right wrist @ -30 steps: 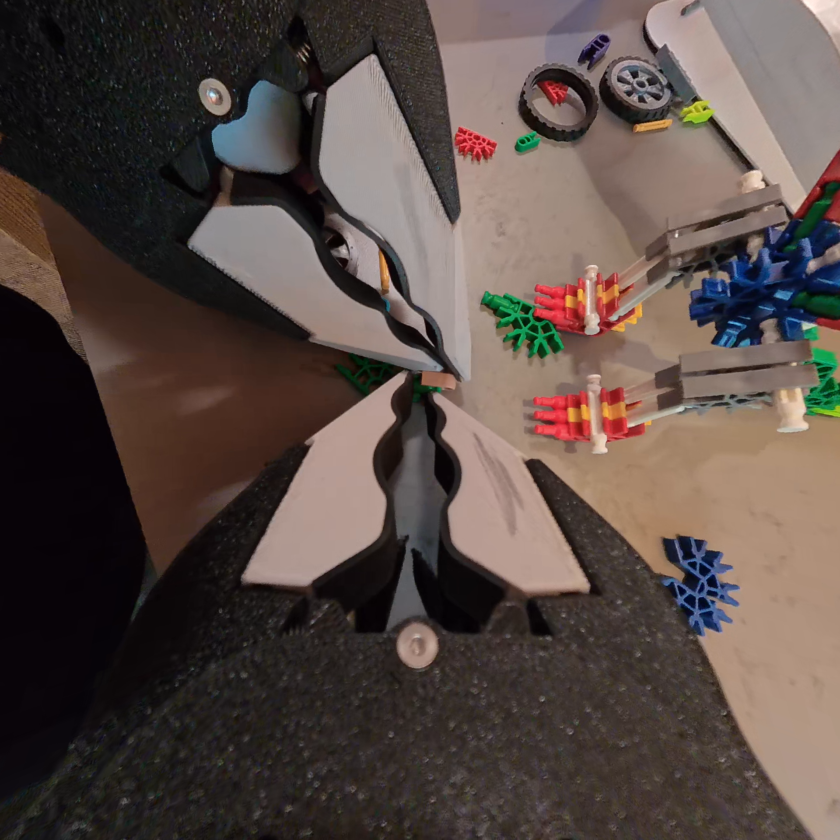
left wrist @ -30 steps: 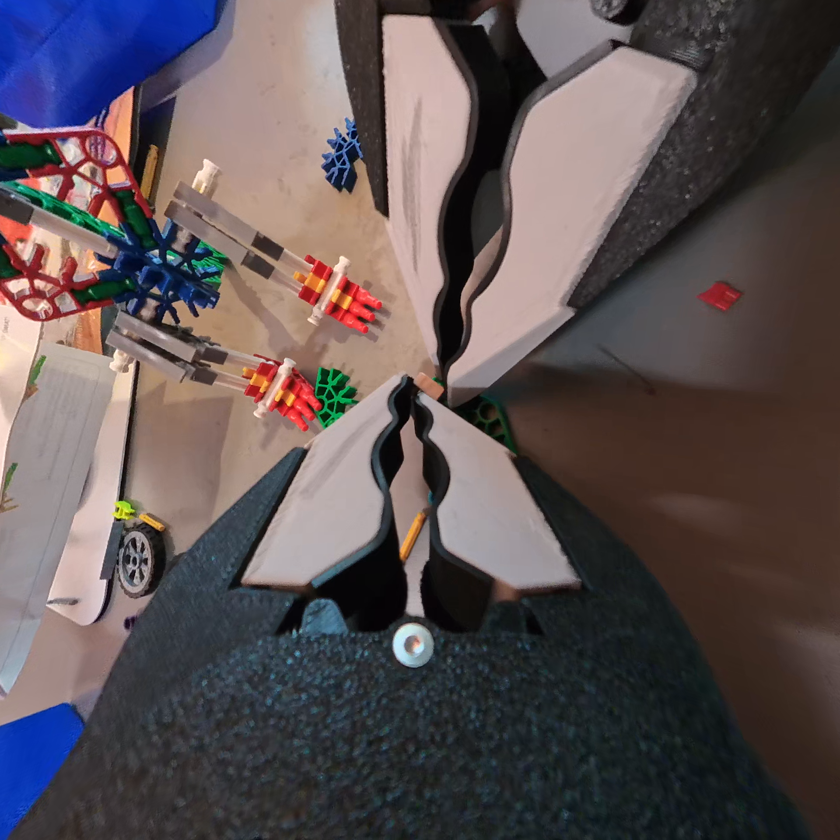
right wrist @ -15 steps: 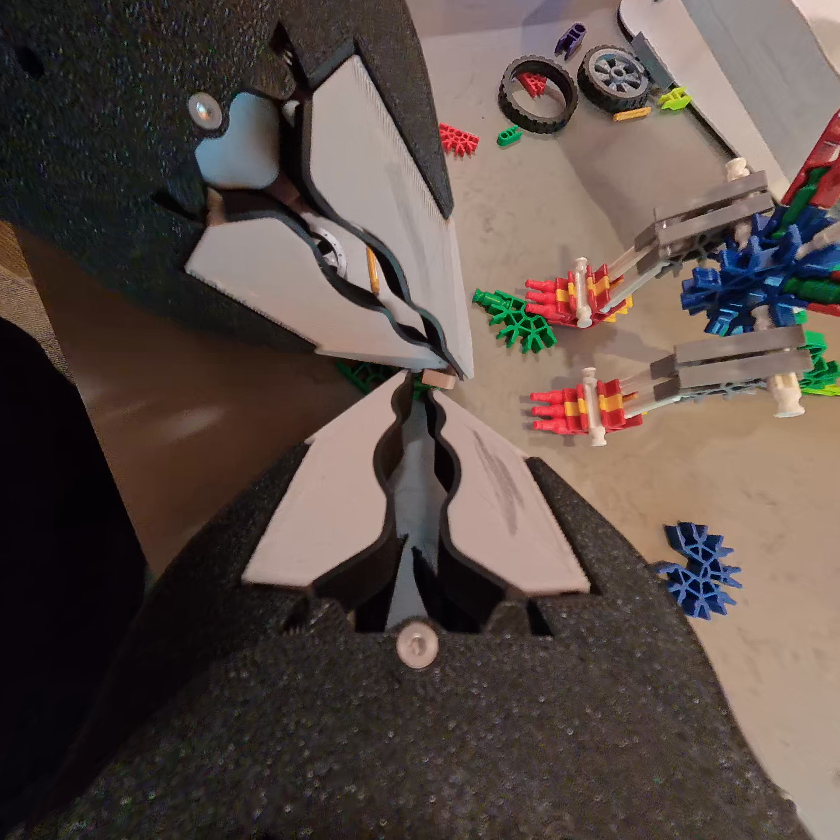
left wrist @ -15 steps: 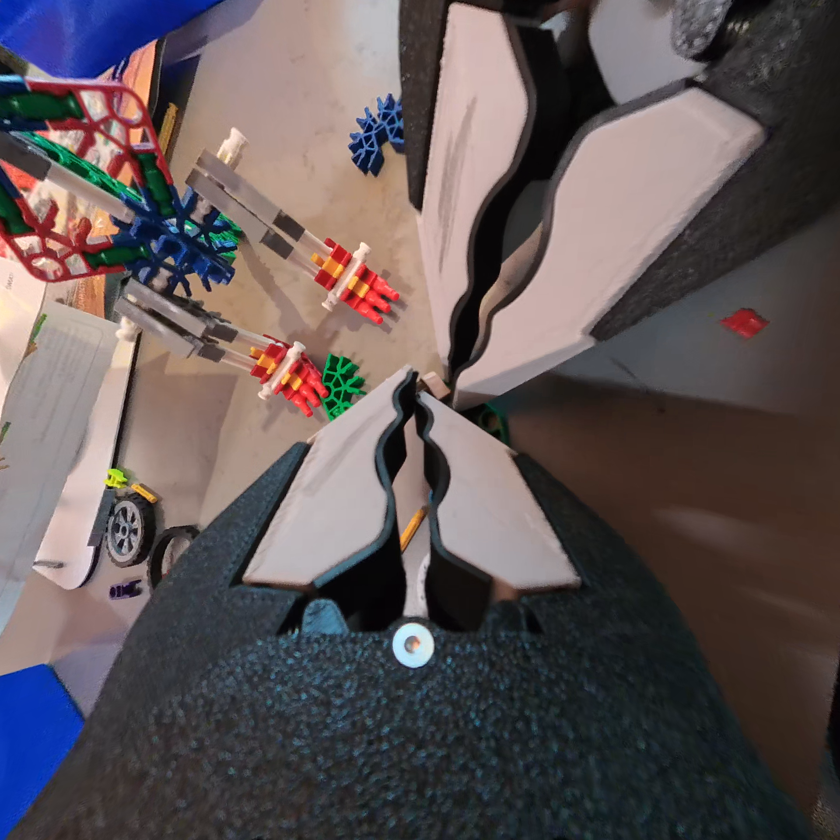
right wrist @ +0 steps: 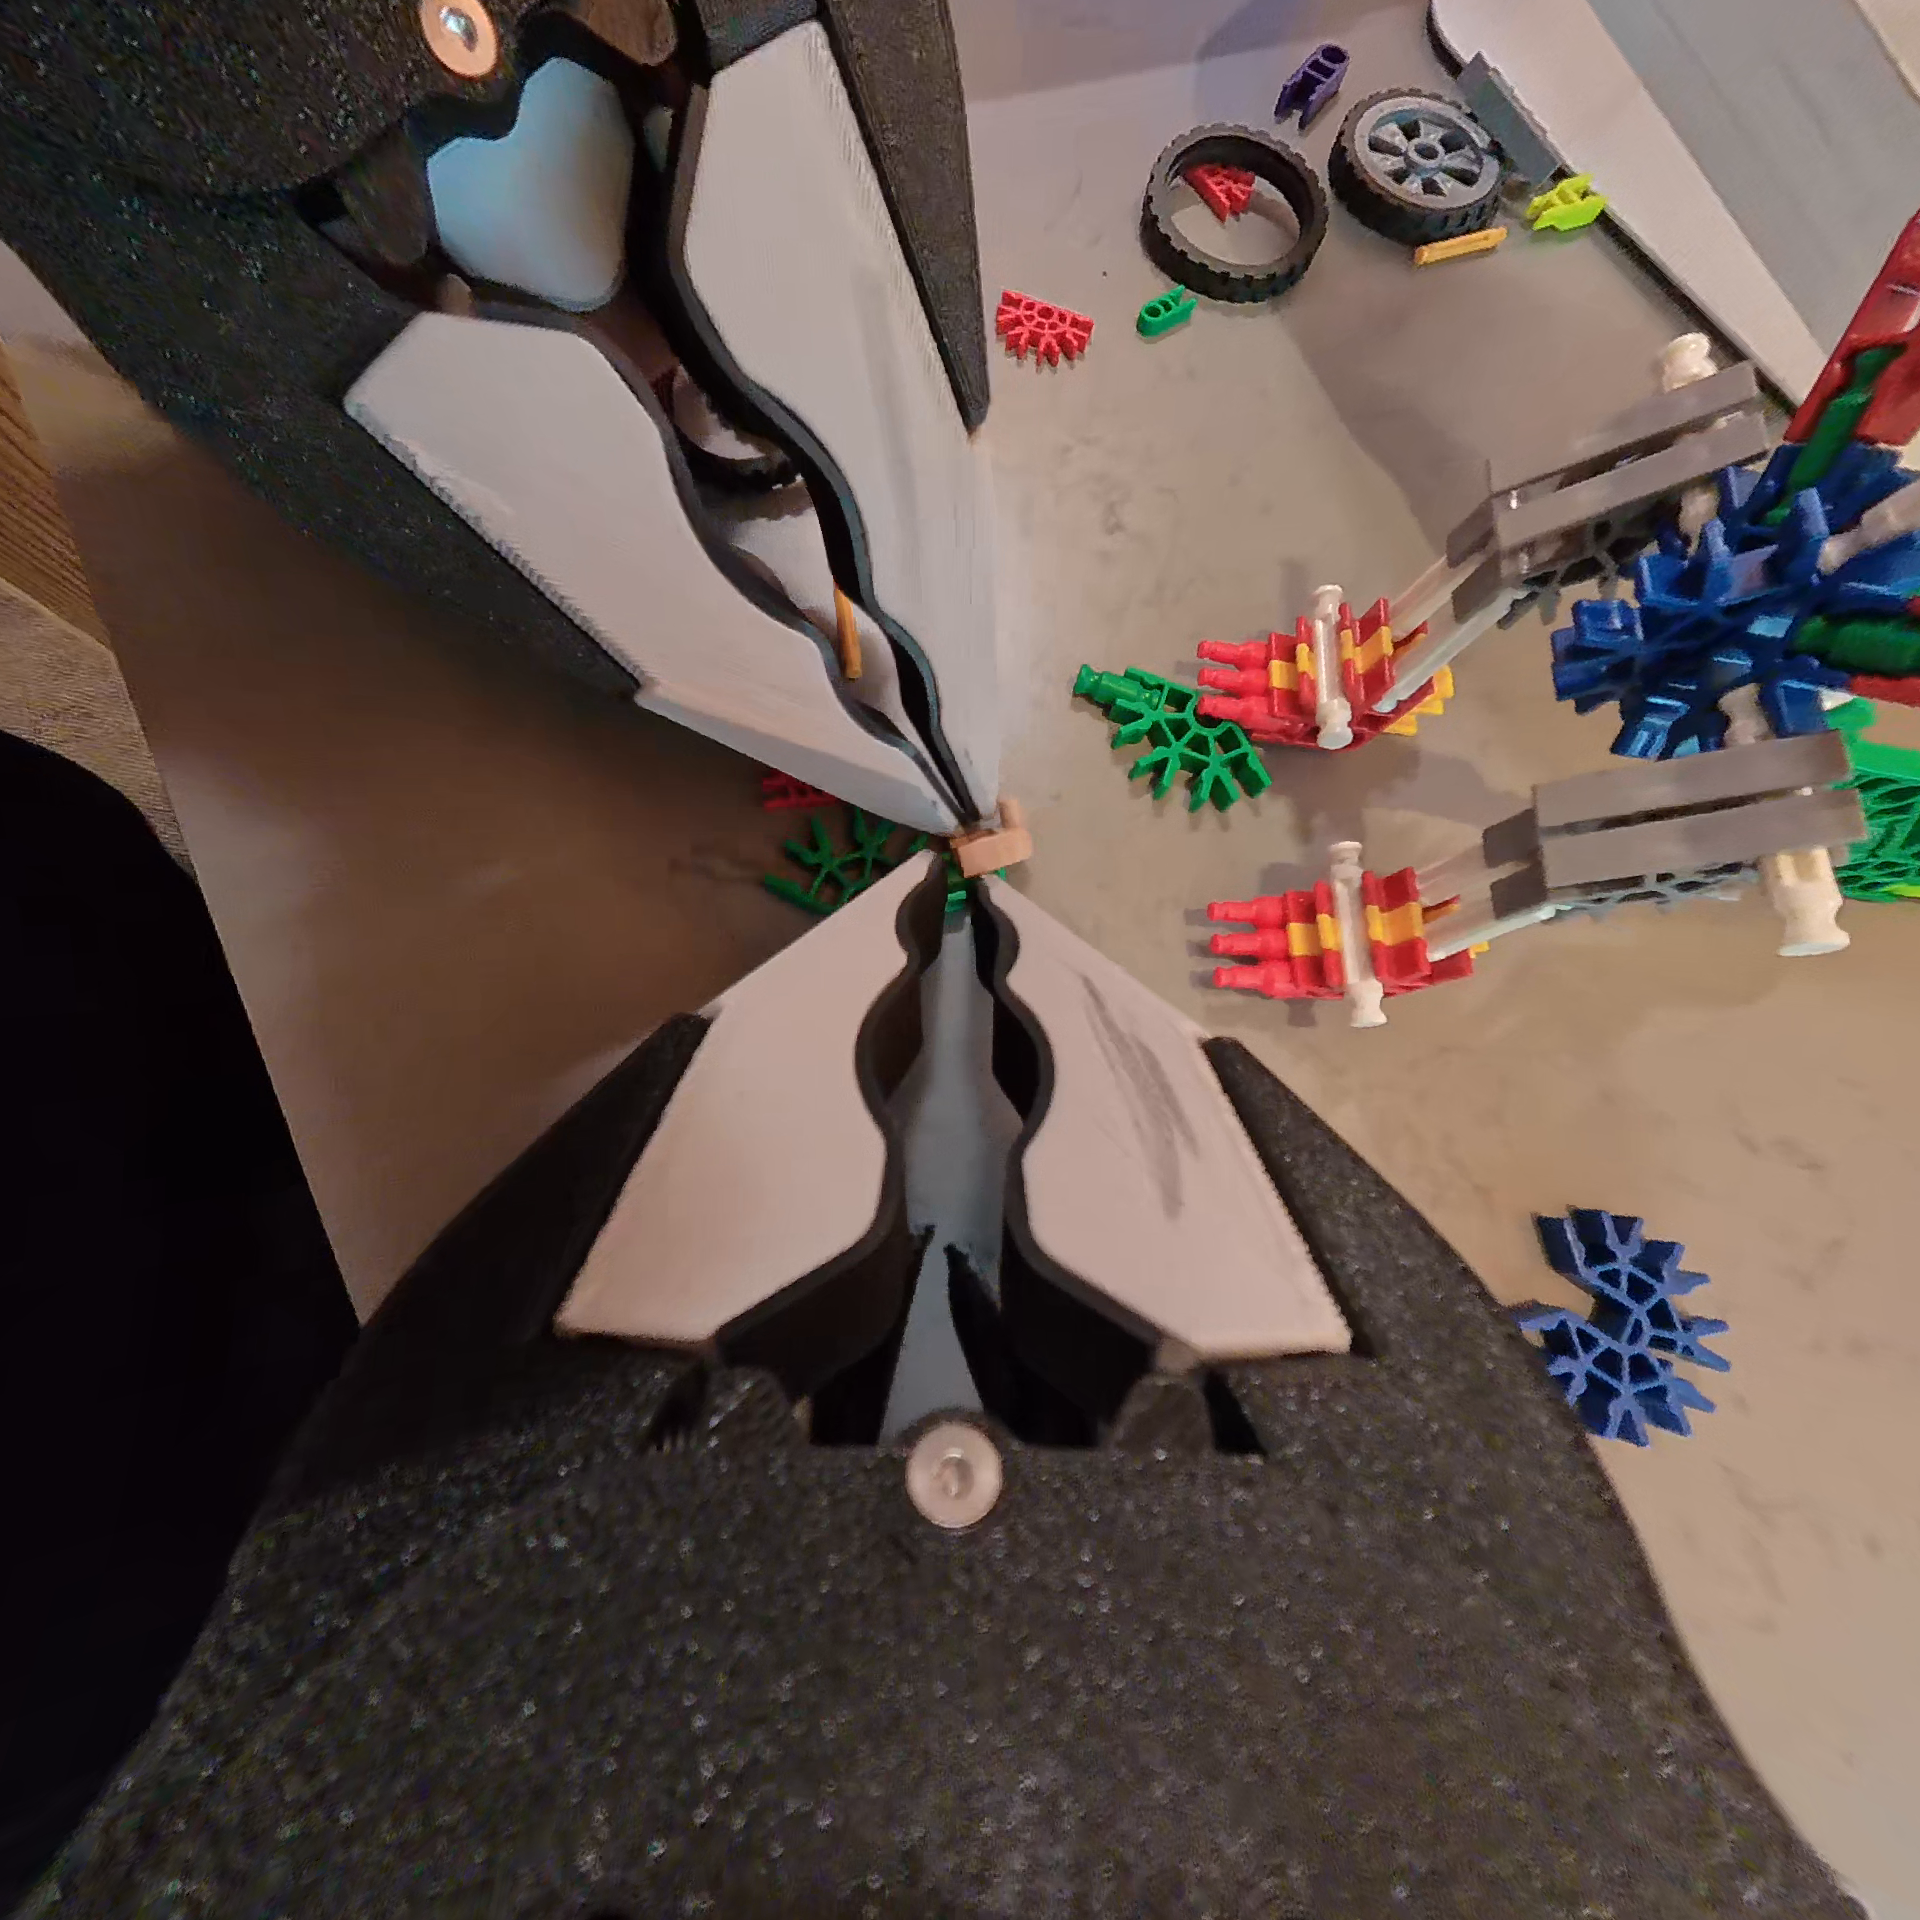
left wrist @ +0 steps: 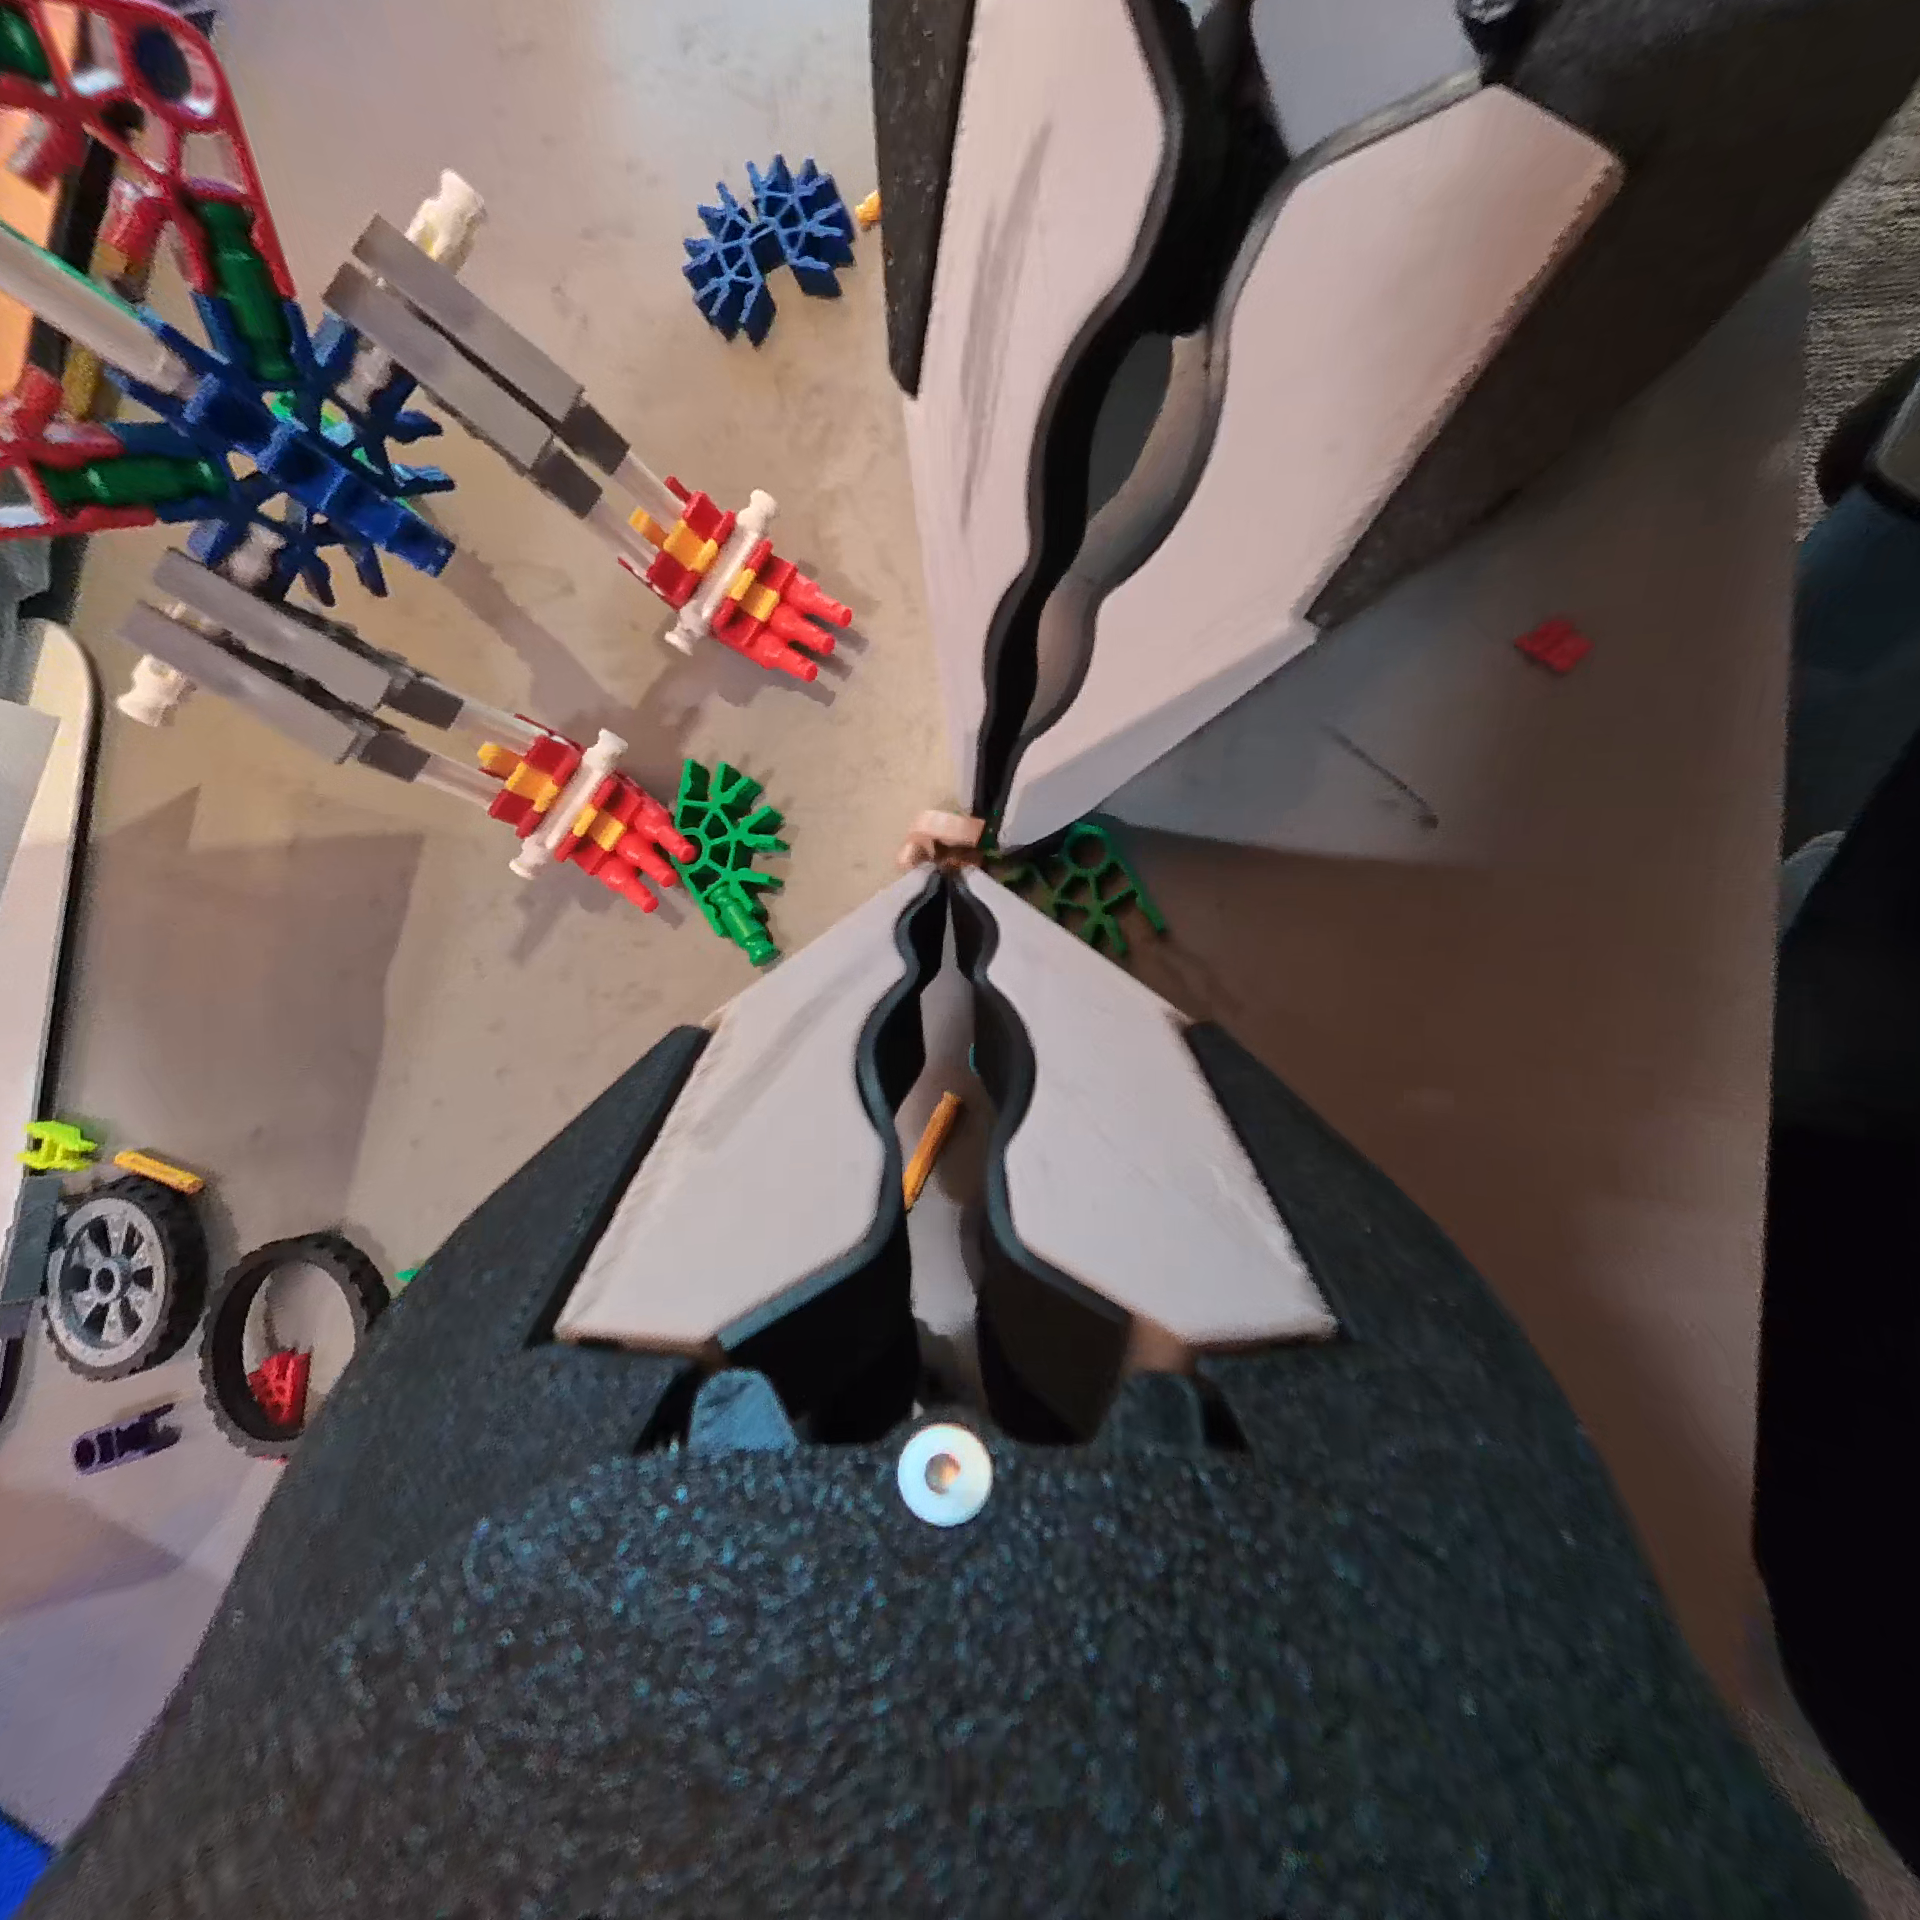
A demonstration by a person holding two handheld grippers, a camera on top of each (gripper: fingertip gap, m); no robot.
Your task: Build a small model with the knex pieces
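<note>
My left gripper (left wrist: 945,881) and right gripper (right wrist: 951,871) are both shut and meet tip to tip just above the beige table. A small tan piece (left wrist: 940,837) sits pinched at the left gripper's tips, and the right gripper's tips (left wrist: 987,821) touch it. It also shows in the right wrist view (right wrist: 992,844). A thin orange rod (left wrist: 930,1148) lies in the gap between the left fingers. A green connector (left wrist: 1091,891) lies on the table right under the tips.
A toy model with a blue hub (left wrist: 281,468), grey bars and red-yellow ends (left wrist: 748,592) lies nearby. There are also a green fan connector (left wrist: 727,842), blue connectors (right wrist: 1626,1340), a wheel (right wrist: 1418,166), a loose tyre (right wrist: 1231,213), a small red piece (left wrist: 1553,644) and a white board edge (left wrist: 42,883). The grippers are tip to tip, or close to it. The green fan connector (left wrist: 727,842) lies around 4 cm away from my left fingertips. Look for it in the right wrist view (right wrist: 1176,736) too.
Both grippers stay shut and tip to tip on the tan piece. They have swung slightly, so the toy model and loose pieces have shifted in both views.
</note>
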